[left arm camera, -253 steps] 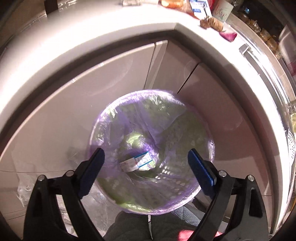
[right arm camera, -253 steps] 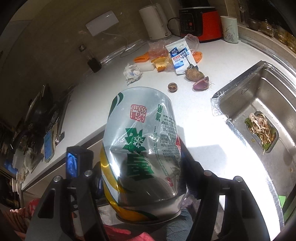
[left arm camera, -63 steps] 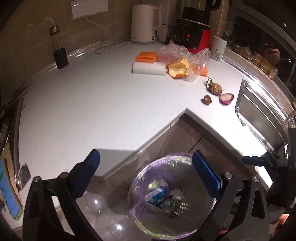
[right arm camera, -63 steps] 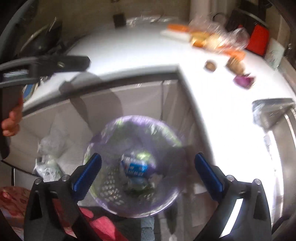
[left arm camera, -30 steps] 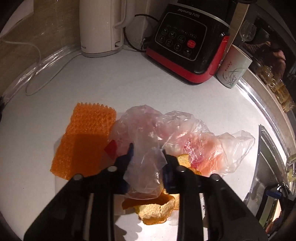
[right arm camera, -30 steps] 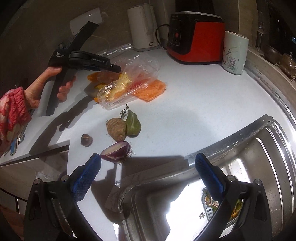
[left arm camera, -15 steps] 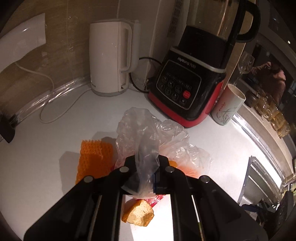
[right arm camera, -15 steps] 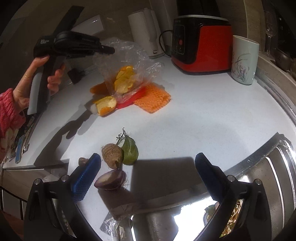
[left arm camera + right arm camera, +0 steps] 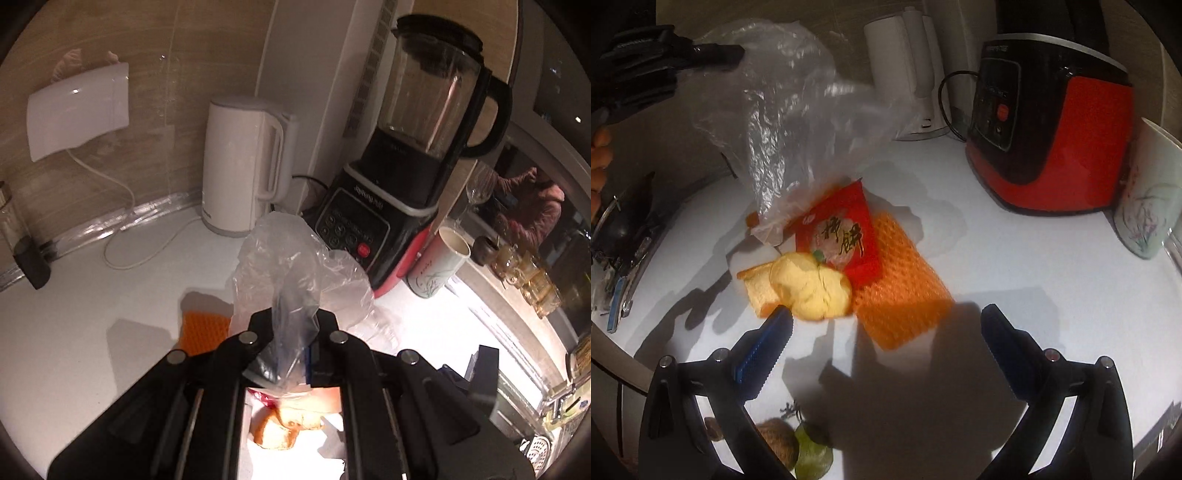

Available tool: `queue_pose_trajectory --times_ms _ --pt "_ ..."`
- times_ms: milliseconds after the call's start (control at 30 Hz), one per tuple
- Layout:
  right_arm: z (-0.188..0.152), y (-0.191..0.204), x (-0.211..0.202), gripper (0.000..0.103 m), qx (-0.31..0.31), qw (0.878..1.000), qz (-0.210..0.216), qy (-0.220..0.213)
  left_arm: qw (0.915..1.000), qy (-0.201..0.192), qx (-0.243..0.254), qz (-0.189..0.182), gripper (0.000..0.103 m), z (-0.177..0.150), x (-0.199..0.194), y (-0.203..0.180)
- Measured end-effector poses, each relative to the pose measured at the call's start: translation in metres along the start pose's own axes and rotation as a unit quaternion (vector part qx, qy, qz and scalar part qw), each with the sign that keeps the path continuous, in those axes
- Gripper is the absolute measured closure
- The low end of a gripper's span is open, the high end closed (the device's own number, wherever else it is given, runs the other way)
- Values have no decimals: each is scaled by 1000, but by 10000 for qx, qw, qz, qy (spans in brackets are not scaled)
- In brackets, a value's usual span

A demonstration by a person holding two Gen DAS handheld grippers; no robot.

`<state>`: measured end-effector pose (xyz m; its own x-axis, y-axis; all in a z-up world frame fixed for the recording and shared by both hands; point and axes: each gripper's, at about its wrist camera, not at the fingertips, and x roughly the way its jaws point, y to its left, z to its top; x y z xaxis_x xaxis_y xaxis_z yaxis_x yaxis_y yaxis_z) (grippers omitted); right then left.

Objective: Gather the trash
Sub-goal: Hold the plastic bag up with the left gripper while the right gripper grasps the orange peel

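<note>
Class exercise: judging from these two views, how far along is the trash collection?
Partway. In hand: left gripper shut on the clear plastic bag, lifted off the counter. Left: peel, red packet, orange mesh. Right gripper open, empty.

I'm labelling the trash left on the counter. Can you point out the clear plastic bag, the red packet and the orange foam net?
clear plastic bag (image 9: 783, 110), right wrist view, on its crinkled middle.
red packet (image 9: 842, 232), right wrist view, on its printed face.
orange foam net (image 9: 901, 291), right wrist view, on its bare mesh.
</note>
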<state>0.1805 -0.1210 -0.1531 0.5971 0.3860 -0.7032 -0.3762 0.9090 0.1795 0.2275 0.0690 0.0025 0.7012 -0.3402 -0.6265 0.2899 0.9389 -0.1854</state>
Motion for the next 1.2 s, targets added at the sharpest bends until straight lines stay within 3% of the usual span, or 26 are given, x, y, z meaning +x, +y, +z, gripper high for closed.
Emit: queue_pose_trajectory --times_ms 200,300,367,433,533,733,867,1200 --pt "10 31 18 2 -733 9960 498 144 9996 -144 -71 228 95 11 -31 10" --pt "13 48 27 13 -1069 9903 867 205 9994 -87 -79 334 95 6 -47 17" --pt "12 64 34 19 -1516 9846 826 283 9991 -45 -111 411 95 1 -57 25" --pt "11 75 50 38 -1856 9791 669 488 9986 -11 -166 510 95 -6 -68 33" --pt "12 79 66 61 -1829 9771 812 718 9980 -7 -300 551 95 -17 -79 46" --pt "21 80 83 89 -1535 9788 956 965 9962 38 -409 772 95 -40 -97 67" --pt "28 73 82 93 -1245 9810 1096 1004 9949 43 -525 864 95 -54 -110 81" --pt "47 61 37 94 -618 9895 1232 444 9951 118 -587 791 95 -89 -142 89"
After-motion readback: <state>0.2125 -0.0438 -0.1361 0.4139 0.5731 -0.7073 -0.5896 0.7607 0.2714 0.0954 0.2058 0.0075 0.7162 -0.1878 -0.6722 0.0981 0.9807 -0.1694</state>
